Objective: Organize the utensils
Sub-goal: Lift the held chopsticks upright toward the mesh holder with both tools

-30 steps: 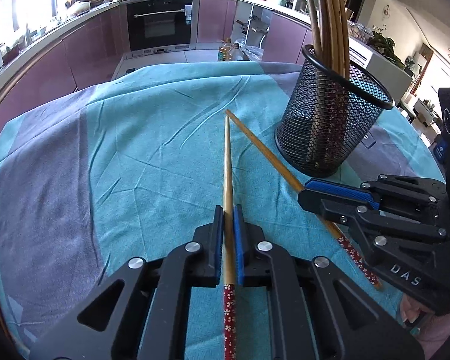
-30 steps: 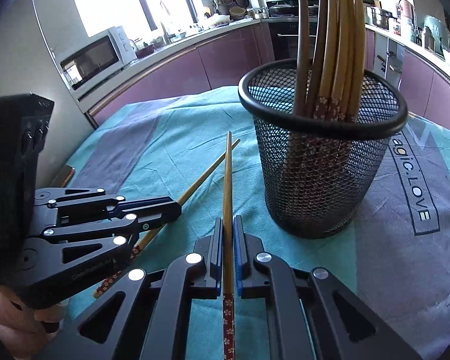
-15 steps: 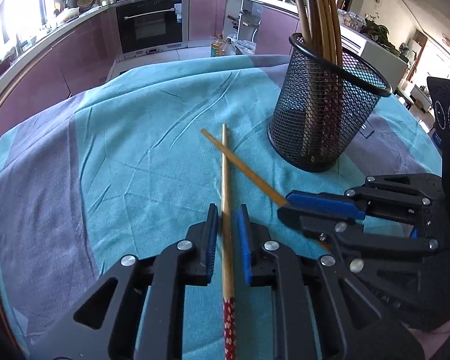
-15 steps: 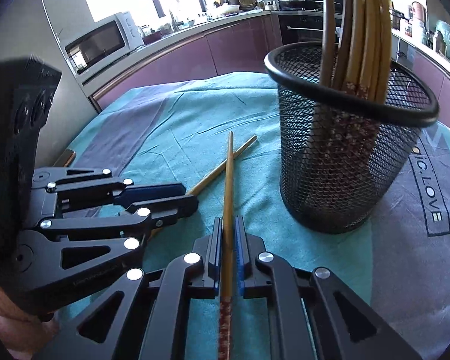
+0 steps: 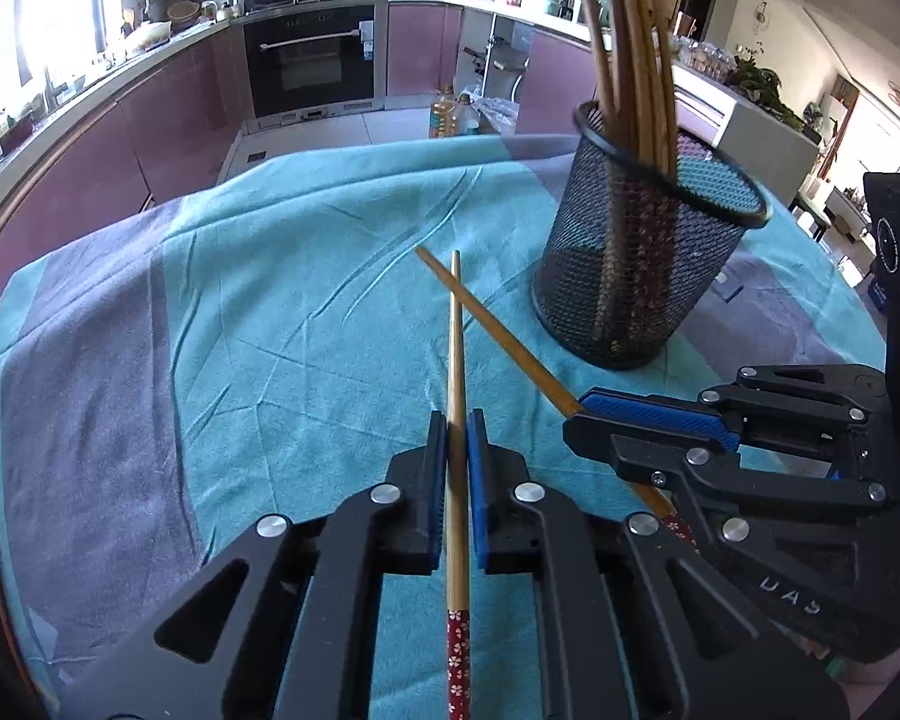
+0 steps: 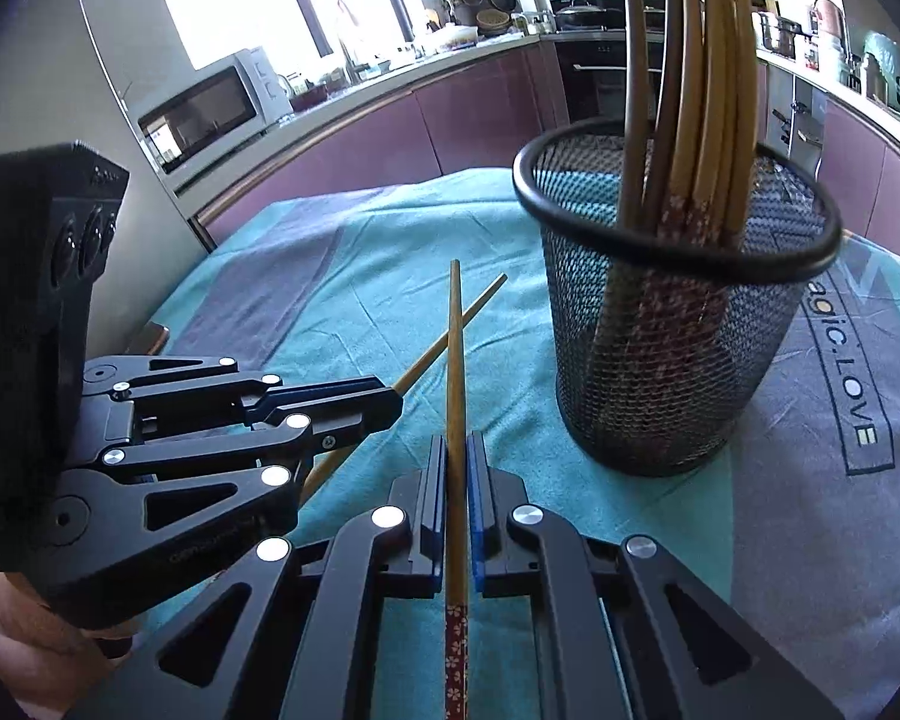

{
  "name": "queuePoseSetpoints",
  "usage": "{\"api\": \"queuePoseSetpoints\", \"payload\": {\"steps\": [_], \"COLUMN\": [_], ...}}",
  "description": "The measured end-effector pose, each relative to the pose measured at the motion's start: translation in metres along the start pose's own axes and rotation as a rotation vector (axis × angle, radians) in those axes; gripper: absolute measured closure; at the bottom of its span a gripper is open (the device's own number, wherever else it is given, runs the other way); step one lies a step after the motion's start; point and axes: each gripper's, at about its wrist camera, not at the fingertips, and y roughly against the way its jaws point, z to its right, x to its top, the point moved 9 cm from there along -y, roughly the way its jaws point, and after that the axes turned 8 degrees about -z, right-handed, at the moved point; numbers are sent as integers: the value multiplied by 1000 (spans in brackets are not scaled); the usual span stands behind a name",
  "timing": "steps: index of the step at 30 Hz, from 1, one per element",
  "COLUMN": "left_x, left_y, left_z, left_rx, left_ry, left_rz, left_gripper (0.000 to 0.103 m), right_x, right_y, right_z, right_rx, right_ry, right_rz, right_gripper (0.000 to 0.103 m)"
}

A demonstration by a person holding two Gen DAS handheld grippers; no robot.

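Observation:
My left gripper (image 5: 457, 420) is shut on a wooden chopstick (image 5: 456, 330) with a red flowered handle, which points forward over the teal cloth. My right gripper (image 6: 457, 444) is shut on a matching chopstick (image 6: 455, 348). The two sticks cross near their tips. In the left wrist view the right gripper (image 5: 576, 420) sits close on the right with its chopstick (image 5: 498, 330) running diagonally. The left gripper (image 6: 390, 405) shows at the left of the right wrist view. A black mesh cup (image 5: 630, 276) (image 6: 660, 360) stands upright ahead and to the right, holding several chopsticks (image 6: 708, 90).
A teal and grey tablecloth (image 5: 270, 312) covers the table, with printed lettering (image 6: 852, 402) at the right. A dark wooden object (image 6: 150, 336) lies at the table's left edge. Purple kitchen cabinets, an oven and a microwave (image 6: 210, 108) lie beyond. A person's hand (image 6: 6, 630) shows at the lower left.
The left jaws stood slightly apart around their chopstick half a second ago and are shut on it again. The right chopstick's tip has swung left across the left one.

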Motion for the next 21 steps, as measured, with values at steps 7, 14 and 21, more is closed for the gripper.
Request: {"api": "queuePoseSetpoints", "payload": {"steps": [7,14,21], "left_x": [2,4,4], "left_y": [19,45,66], "left_z": [6,8,10], "left_rx": [-28,-65,-91], "left_ry": [-1,-2,-11], "left_rz": [40,83,116], "left_gripper": [95,95,95], "right_x": [2,6,9], "right_y": [21,45,62], "right_z": [-8,-6,-5], "right_rx": [16,27,40], "right_ry": [19,18,19], "right_rz": [43,97,137], "right_gripper": [97,97,97]}}
